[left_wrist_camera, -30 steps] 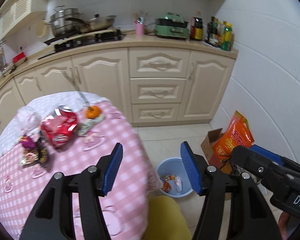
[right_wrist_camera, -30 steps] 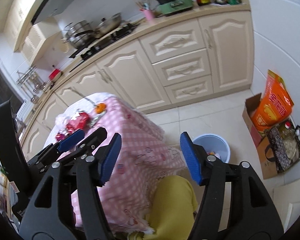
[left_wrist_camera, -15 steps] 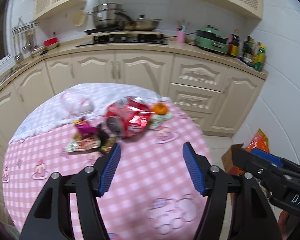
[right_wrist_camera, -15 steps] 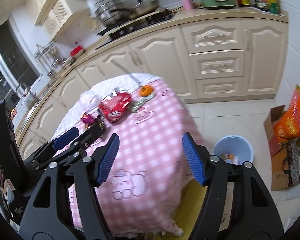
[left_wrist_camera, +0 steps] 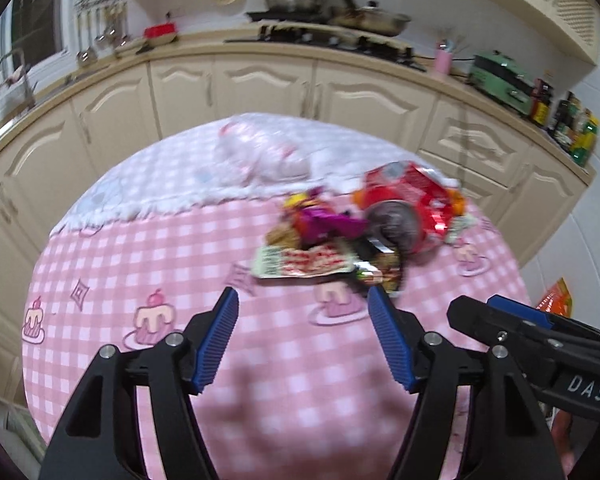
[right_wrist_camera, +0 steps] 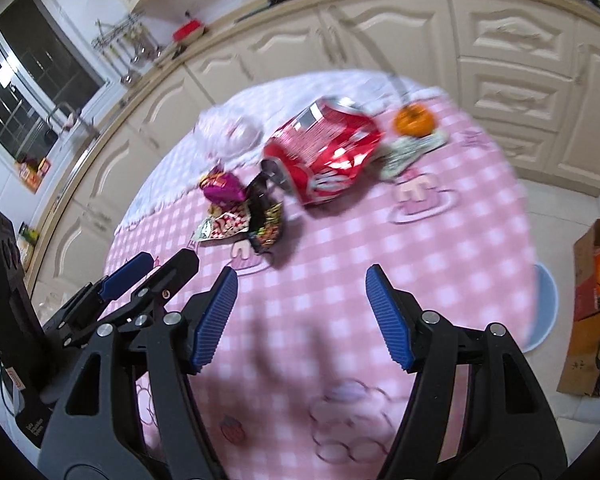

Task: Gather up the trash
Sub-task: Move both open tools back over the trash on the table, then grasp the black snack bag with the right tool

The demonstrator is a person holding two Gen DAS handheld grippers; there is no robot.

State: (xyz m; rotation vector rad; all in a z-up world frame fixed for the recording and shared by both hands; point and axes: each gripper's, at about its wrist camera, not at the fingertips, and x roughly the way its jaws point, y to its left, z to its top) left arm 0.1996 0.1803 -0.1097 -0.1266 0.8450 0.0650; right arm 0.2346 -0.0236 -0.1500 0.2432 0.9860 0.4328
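Observation:
A round table with a pink checked cloth [left_wrist_camera: 140,264] [right_wrist_camera: 440,264] holds a pile of trash. In it are a crushed red can [left_wrist_camera: 408,204] [right_wrist_camera: 324,152], a purple wrapper [left_wrist_camera: 320,220] [right_wrist_camera: 222,188], a flat red-and-white snack packet [left_wrist_camera: 304,262] [right_wrist_camera: 226,224], a dark wrapper [right_wrist_camera: 264,216] and a crumpled clear bag [left_wrist_camera: 260,152] [right_wrist_camera: 230,132]. My left gripper [left_wrist_camera: 302,336] is open and empty, hovering just short of the pile. My right gripper [right_wrist_camera: 300,316] is open and empty over the cloth, nearer than the pile.
An orange fruit [right_wrist_camera: 414,120] sits on a green wrapper [right_wrist_camera: 412,152] at the table's far right. A blue bin's rim [right_wrist_camera: 546,312] shows past the table edge on the floor. Cardboard boxes [right_wrist_camera: 592,308] stand at the right wall. Cream cabinets [left_wrist_camera: 260,92] run behind.
Both grippers have swung left from the floor bin to over the table and moved closer to the trash pile. Both stayed open.

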